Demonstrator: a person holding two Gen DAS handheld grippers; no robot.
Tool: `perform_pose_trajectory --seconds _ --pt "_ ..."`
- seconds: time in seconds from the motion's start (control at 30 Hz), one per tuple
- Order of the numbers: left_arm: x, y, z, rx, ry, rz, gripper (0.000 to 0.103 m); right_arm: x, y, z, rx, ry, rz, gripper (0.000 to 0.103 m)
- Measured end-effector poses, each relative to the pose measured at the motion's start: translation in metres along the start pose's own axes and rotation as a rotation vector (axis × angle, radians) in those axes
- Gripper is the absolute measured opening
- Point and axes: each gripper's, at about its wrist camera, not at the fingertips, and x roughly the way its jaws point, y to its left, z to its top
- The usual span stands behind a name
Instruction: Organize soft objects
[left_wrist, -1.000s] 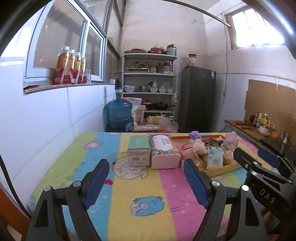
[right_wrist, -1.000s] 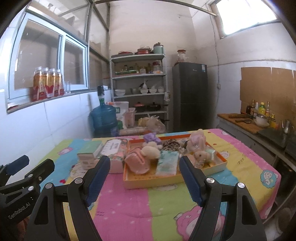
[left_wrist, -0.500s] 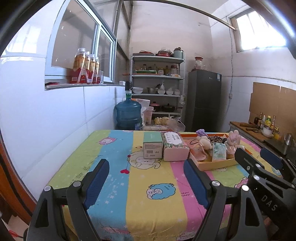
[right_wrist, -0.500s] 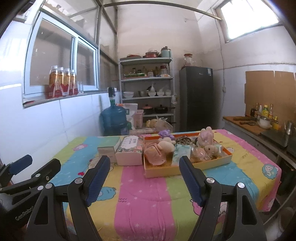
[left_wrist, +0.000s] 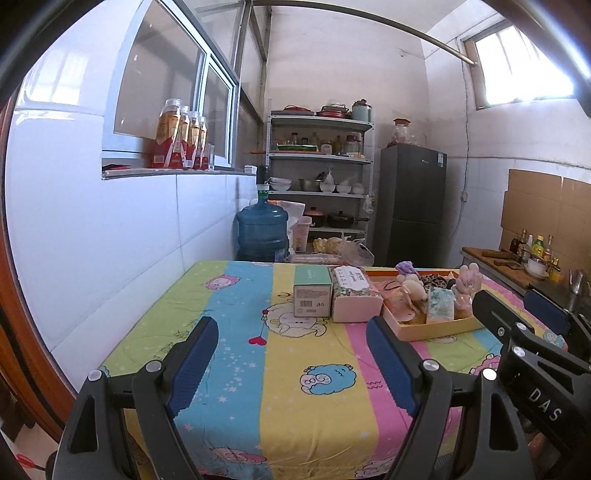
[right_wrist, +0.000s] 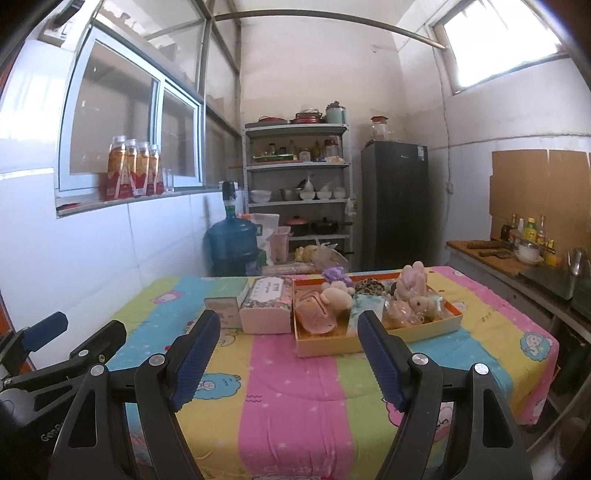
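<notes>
**Right wrist view: standing off before the first pick**

Right wrist view shows my right hand-held gripper (right_wrist: 286, 338) with its jaws spread wide and nothing between them, held short of the near edge of the worktop (right_wrist: 295, 391). Past the tips sits the orange tray (right_wrist: 373, 341), heaped with soft toys: a cream plush (right_wrist: 334, 297), a pink rabbit (right_wrist: 412, 280), a purple piece (right_wrist: 334, 274) at the back, and a leopard-print piece (right_wrist: 367, 286). Just left of the tray, touching or nearly so, stands a floral tissue box (right_wrist: 266, 306), and left of that a green box (right_wrist: 225, 304).

From the left wrist view my left hand-held gripper (left_wrist: 291, 345) is likewise wide open and empty, aimed at bare tablecloth in front of the green box (left_wrist: 312, 295) and the tissue box (left_wrist: 354, 295); the tray (left_wrist: 436, 326) lies off to its right.

I judge that sorting has not begun: everything soft is in the tray and neither hand-held gripper is near it. This is the approach step.

Next I need to bring the right hand-held gripper forward over the tray's near wall and choose one toy that stands clear of its neighbours; the cream plush looks easiest. Plush gives under the pads, so I should close around its bulk, not an ear. Where each toy belongs I cannot tell yet.
</notes>
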Motion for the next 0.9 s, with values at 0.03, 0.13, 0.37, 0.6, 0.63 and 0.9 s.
perform_pose_trajectory --seconds 0.03,0.13,0.37,0.6,0.63,0.9 --pt "0.0001 0.0004 -0.0002 -0.001 0.001 0.0 0.083 -0.0006 0.0009 0.0001 -0.002 0.0 0.001 0.078" --pt "-0.0006 0.0017 -0.0006 -0.006 0.0 0.0 0.083 -0.0014 0.0023 0.0 -0.007 -0.001 0.001 0.078" --pt "-0.0025 0.0037 -0.001 -0.01 -0.007 0.003 0.083 -0.003 0.003 0.0002 -0.01 -0.006 0.0 0.078" --pt "-0.0019 0.0062 -0.0012 -0.015 -0.006 0.001 0.083 -0.0023 0.0032 -0.0002 -0.014 -0.004 0.001 0.078" --pt "-0.0019 0.0059 -0.0011 -0.015 -0.006 0.002 0.083 -0.0023 0.0032 -0.0003 -0.015 -0.003 0.002 0.078" --pt "-0.0012 0.0079 -0.0021 -0.017 -0.006 0.004 0.083 -0.0028 0.0032 -0.0005 -0.015 -0.003 0.001 0.078"
